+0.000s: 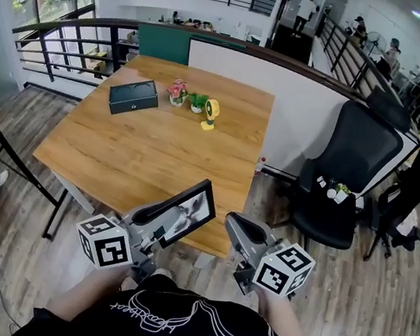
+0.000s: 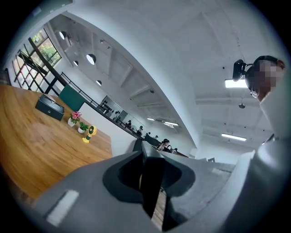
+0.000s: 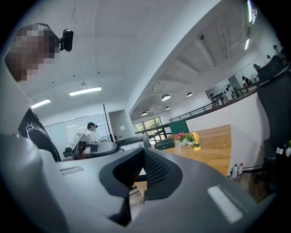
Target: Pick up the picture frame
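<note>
Picture frame (image 1: pixel 197 207) clamped in left gripper (image 1: pixel 165 213) — tilted, right gripper (image 1: pixel 233 224) closed, empty.

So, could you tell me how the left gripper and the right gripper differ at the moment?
The left gripper is shut on the picture frame, while the right gripper is shut on nothing. The left gripper's jaws are parted by the frame's thin edge; the right gripper's jaws meet. Both are held side by side at the wooden table's near edge.
</note>
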The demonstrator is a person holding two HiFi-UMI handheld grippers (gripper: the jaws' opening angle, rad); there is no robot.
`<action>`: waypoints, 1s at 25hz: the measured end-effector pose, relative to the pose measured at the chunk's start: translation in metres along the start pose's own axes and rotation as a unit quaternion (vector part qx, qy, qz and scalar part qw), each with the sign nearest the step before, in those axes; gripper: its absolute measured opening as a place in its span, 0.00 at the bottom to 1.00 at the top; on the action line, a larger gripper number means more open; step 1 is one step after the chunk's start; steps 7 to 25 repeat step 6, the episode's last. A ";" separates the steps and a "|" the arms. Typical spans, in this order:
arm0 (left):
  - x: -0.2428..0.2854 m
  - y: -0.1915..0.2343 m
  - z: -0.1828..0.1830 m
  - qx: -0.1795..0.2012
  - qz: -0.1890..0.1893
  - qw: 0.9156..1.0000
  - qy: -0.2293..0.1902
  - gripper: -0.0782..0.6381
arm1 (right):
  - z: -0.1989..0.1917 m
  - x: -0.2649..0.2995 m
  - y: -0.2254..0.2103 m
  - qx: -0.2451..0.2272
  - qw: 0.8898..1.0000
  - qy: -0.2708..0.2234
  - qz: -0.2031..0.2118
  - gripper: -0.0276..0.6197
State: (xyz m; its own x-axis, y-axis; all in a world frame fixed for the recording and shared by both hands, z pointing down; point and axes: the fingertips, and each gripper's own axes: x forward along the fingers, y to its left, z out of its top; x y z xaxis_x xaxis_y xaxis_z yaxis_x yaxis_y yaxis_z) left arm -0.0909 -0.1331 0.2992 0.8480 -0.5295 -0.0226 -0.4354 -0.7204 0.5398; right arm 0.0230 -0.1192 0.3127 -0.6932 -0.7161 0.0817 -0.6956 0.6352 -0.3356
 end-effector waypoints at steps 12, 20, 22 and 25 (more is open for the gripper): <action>0.009 0.013 0.004 -0.007 0.001 1.000 0.001 0.21 | 0.000 0.012 -0.011 0.003 1.000 0.005 -0.002 0.08; 0.009 0.013 0.004 -0.007 0.001 1.000 0.001 0.21 | 0.000 0.012 -0.011 0.003 1.000 0.005 -0.002 0.08; 0.009 0.013 0.004 -0.007 0.001 1.000 0.001 0.21 | 0.000 0.012 -0.011 0.003 1.000 0.005 -0.002 0.08; 0.009 0.013 0.004 -0.007 0.001 1.000 0.001 0.21 | 0.000 0.012 -0.011 0.003 1.000 0.005 -0.002 0.08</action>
